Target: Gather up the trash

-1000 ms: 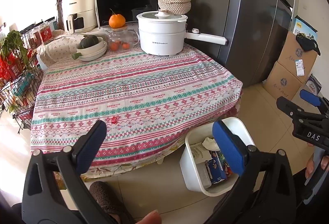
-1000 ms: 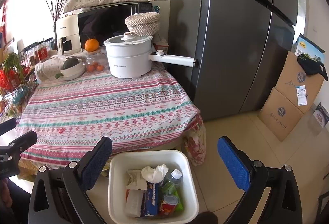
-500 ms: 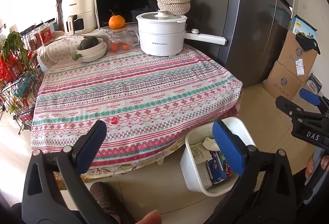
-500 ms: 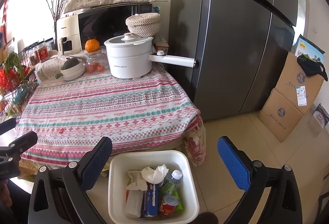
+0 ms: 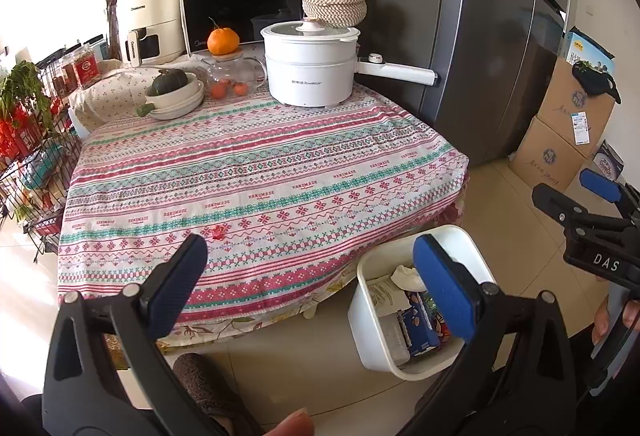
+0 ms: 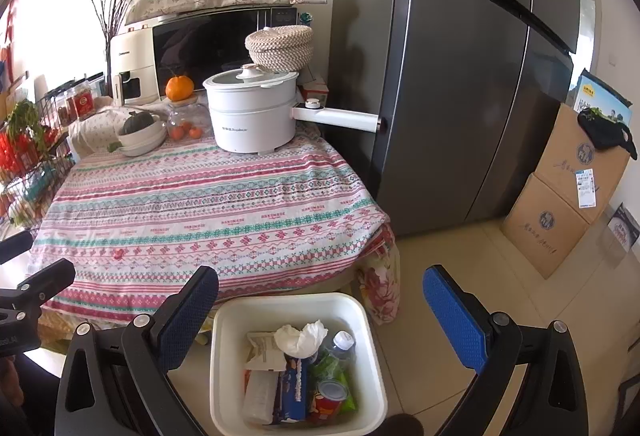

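Observation:
A white bin (image 6: 224, 340) stands on the floor by the table's front corner, holding a crumpled tissue (image 6: 300, 338), a plastic bottle (image 6: 340, 346), a can (image 6: 330, 392) and packets. The same bin (image 5: 362, 276) shows low right in the left wrist view. A small red scrap (image 5: 218, 232) lies on the patterned tablecloth (image 5: 256, 163) near its front edge. My left gripper (image 5: 312, 284) is open and empty, above the table's front edge. My right gripper (image 6: 320, 320) is open and empty over the bin. The right gripper's body (image 5: 592, 232) appears at the right edge.
At the table's back stand a white electric pot (image 5: 310, 65) with a long handle, a glass teapot (image 5: 230, 77), stacked bowls (image 5: 176, 99), an orange and a microwave. A grey fridge (image 6: 460, 75) rises on the right, cardboard boxes (image 6: 568, 195) beside it. A wire rack (image 5: 28, 155) flanks the left.

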